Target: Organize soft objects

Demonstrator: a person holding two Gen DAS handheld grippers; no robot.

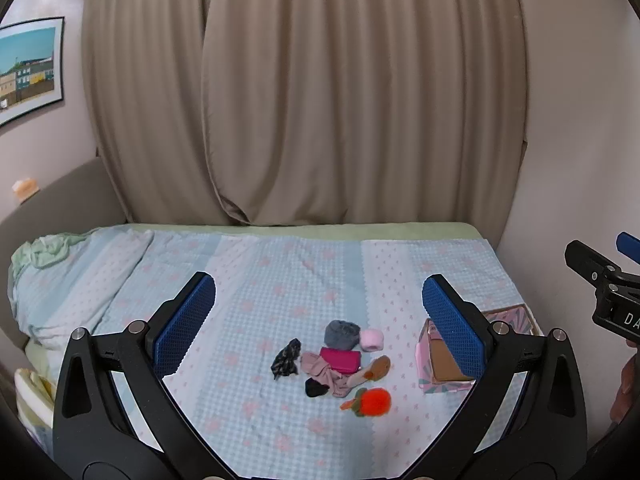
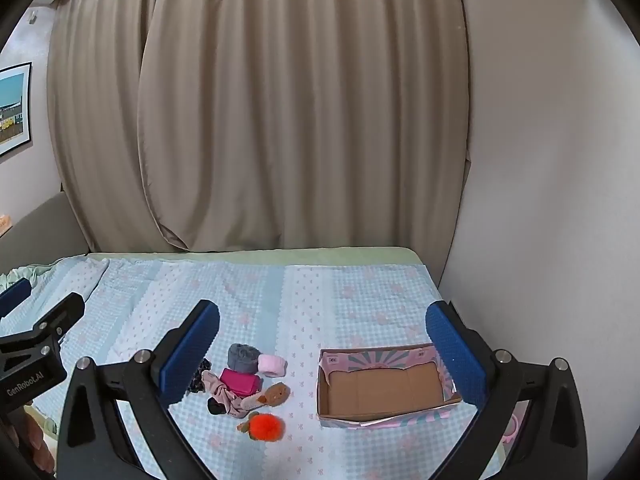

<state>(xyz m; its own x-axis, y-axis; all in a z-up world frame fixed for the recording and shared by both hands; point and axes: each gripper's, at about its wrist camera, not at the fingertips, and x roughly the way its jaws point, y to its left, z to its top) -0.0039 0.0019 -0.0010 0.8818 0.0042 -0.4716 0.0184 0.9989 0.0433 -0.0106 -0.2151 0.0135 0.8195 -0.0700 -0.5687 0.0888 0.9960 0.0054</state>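
Both tongs, left gripper (image 1: 318,320) and right gripper (image 2: 322,344), hovered wide open and empty above the bed (image 2: 360,292); soft objects (image 2: 240,384) lay ahead between them, cardboard box (image 2: 384,392) rightward by the wall (image 2: 540,200)

bed (image 2: 340,312) carries soft pile (image 2: 244,384) and cardboard box (image 2: 384,412).

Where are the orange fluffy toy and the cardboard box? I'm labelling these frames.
orange fluffy toy (image 2: 267,427), right wrist view, on the middle of its orange fur.
cardboard box (image 2: 380,390), right wrist view, on its bare brown floor.
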